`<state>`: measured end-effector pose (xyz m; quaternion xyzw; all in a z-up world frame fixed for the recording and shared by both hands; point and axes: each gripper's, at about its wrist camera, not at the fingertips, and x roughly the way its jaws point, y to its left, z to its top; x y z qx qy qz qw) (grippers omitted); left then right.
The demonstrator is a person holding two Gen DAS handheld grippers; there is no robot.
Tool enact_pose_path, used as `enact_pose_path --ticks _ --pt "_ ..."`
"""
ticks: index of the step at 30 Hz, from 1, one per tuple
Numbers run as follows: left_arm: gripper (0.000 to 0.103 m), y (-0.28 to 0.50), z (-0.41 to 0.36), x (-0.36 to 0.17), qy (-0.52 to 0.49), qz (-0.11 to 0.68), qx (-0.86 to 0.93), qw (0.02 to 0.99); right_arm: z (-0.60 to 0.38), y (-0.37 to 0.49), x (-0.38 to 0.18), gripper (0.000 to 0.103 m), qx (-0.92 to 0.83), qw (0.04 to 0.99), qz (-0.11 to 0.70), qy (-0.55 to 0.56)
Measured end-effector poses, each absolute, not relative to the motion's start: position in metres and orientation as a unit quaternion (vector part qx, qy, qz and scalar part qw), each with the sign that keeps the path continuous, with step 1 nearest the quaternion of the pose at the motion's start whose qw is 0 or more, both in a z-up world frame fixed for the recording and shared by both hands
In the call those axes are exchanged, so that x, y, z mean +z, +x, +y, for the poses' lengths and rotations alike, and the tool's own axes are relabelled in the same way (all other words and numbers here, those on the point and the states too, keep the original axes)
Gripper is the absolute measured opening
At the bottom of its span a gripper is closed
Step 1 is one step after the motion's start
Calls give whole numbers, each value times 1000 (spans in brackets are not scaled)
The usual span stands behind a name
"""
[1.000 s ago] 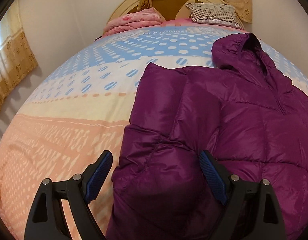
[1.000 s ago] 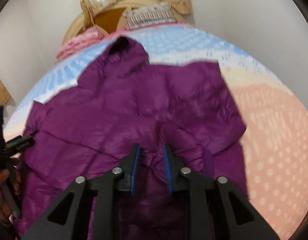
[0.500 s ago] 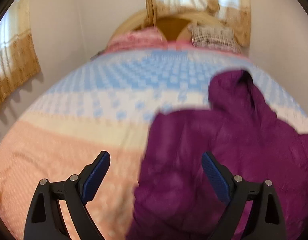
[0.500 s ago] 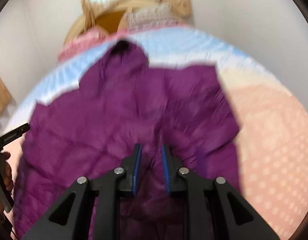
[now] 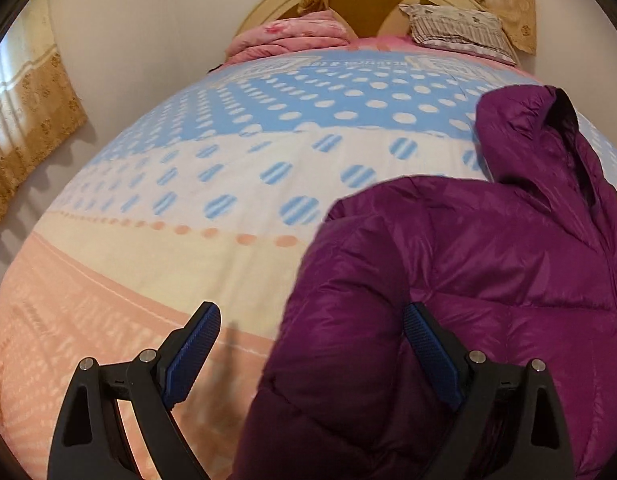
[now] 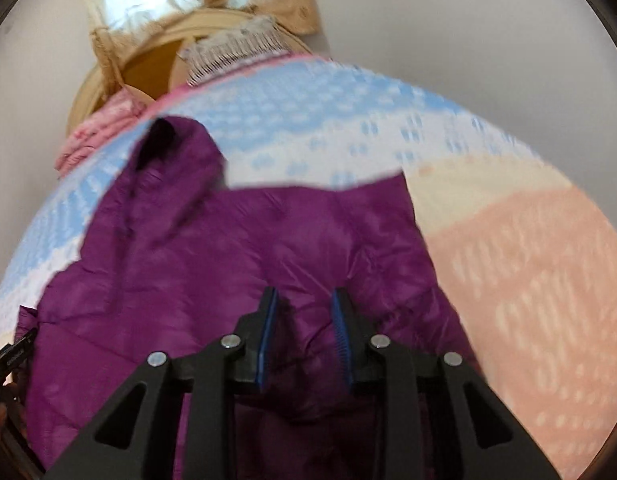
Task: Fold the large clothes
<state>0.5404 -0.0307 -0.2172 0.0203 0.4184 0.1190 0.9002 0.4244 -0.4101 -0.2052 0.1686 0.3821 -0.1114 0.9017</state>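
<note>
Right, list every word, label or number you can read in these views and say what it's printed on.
One line of capital lettering on the bedspread, in its blue band near the pillows: upside down in the left wrist view and too small to read.
Purple jacket: no readable text.
Nothing else readable.

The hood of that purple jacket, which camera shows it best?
The left wrist view. There the hood is sharp, its dark lining and the seam down to the jacket clear. The right wrist view also shows the hood, but farther off and blurred.
</note>
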Motion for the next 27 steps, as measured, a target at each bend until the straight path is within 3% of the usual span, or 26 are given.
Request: enact_pose_path --ticks 9,27 --pt "100 545 -28 -222 16 425 129 896 -405 424 -207 31 -122 904 383 147" --pt "101 546 -21 -227 -14 429 114 896 -397 427 -210 31 -139 903 389 116"
